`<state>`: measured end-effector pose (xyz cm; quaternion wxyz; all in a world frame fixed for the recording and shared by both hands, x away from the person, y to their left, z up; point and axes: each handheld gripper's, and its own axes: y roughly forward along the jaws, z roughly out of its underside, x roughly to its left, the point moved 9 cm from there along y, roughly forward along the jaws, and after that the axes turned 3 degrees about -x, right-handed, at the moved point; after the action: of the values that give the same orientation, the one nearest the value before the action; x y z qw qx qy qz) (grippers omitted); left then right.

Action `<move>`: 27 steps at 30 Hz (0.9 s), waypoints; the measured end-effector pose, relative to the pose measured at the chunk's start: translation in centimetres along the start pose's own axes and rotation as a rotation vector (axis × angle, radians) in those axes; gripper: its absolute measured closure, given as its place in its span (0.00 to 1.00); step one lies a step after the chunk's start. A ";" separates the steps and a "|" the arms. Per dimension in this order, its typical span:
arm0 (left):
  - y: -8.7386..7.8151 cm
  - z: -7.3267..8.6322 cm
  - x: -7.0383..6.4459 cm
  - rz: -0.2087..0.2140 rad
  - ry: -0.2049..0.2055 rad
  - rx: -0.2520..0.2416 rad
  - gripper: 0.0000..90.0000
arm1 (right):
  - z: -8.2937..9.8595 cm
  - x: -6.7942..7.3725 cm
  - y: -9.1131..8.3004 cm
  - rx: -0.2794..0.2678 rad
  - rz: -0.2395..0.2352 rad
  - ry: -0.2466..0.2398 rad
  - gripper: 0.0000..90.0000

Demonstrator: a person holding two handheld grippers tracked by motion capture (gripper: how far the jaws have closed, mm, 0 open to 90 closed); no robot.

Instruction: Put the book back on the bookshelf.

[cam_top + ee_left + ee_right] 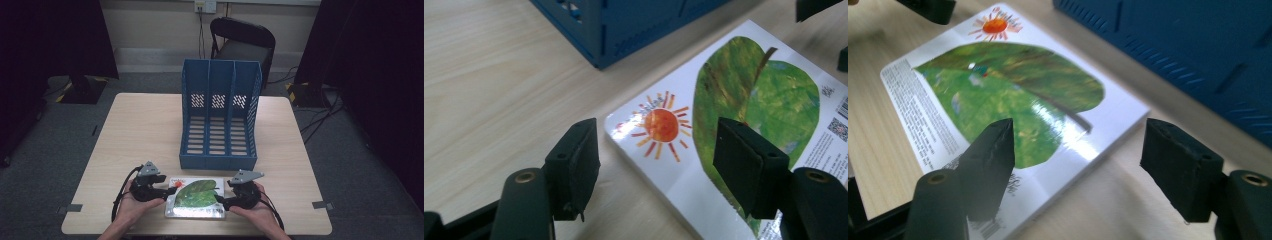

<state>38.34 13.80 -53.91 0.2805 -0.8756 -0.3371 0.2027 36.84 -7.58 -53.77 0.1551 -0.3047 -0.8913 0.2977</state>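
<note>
One book (196,198), leaf cover, flat on table (145,125) before blue file rack (220,115). Left gripper (167,190) and right gripper (222,199): jaws spread, flanking its ends, grasping nothing.

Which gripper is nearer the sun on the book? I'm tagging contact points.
Left. The left gripper sits open at the book's sun corner; the right gripper is open at the opposite end, the sun far beyond its jaws.

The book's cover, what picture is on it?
A big green leaf and orange sun on the white book, best in the right gripper view.
</note>
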 end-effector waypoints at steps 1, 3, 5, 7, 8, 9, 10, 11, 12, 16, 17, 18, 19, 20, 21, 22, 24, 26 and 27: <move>0.3 0.2 0.0 0.001 -0.002 0.014 0.37 | 0.2 0.1 0.1 0.003 -0.006 -0.004 0.30; 0.5 0.5 0.2 -0.001 -0.029 0.021 0.30 | 1.0 0.4 0.5 0.019 -0.026 0.012 0.27; 0.9 0.4 0.2 0.005 -0.039 0.014 0.29 | 1.3 0.5 0.7 0.031 -0.030 0.010 0.25; 0.9 0.4 0.3 0.003 -0.045 0.009 0.29 | 1.3 0.6 0.8 0.032 -0.037 0.008 0.25; 1.1 0.3 0.3 0.001 -0.052 0.005 0.28 | 1.4 0.9 0.9 0.036 -0.044 0.001 0.23; 1.2 0.3 0.4 0.005 -0.062 0.007 0.28 | 1.5 1.3 1.1 0.038 -0.057 -0.007 0.20; 1.2 0.3 0.5 0.008 -0.068 0.008 0.28 | 1.5 1.3 1.1 0.038 -0.057 -0.007 0.20; 1.3 0.4 0.6 0.009 -0.076 0.010 0.27 | 1.5 1.7 1.2 0.032 -0.069 -0.008 0.18; 1.3 0.5 0.6 0.010 -0.078 0.015 0.27 | 1.5 1.7 1.2 0.032 -0.069 -0.008 0.18; 1.6 0.8 0.3 0.023 -0.084 0.029 0.27 | 1.6 1.8 1.4 0.038 -0.073 -0.016 0.14; 1.6 0.8 0.3 0.023 -0.084 0.029 0.27 | 1.6 1.8 1.4 0.038 -0.073 -0.016 0.14; 1.7 0.8 0.2 0.027 -0.088 0.031 0.27 | 1.6 1.8 1.4 0.039 -0.074 -0.016 0.13; 1.7 0.8 0.1 0.031 -0.086 0.031 0.27 | 1.7 1.9 1.4 0.039 -0.076 -0.014 0.13; 1.7 0.8 0.1 0.031 -0.082 0.031 0.27 | 1.7 2.0 1.4 0.039 -0.075 -0.016 0.11; 1.8 0.8 -0.1 0.038 -0.077 0.032 0.27 | 1.7 2.0 1.4 0.039 -0.075 -0.016 0.11; 1.8 0.8 -0.2 0.045 -0.074 0.032 0.26 | 1.7 2.0 1.4 0.039 -0.075 -0.021 0.11; 1.8 0.8 -0.3 0.041 -0.072 0.033 0.25 | 1.7 2.1 1.5 0.037 -0.074 -0.026 0.10; 1.9 0.7 -0.3 0.047 -0.079 0.029 0.25 | 1.7 2.1 1.5 0.037 -0.075 -0.028 0.09; 1.9 0.7 -0.3 0.050 -0.088 0.025 0.25 | 1.8 2.2 1.4 0.039 -0.080 -0.038 0.09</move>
<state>38.65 12.71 -55.57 0.2713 -0.8704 -0.3244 0.2522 34.94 -6.05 -55.82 0.1559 -0.2601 -0.8996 0.3144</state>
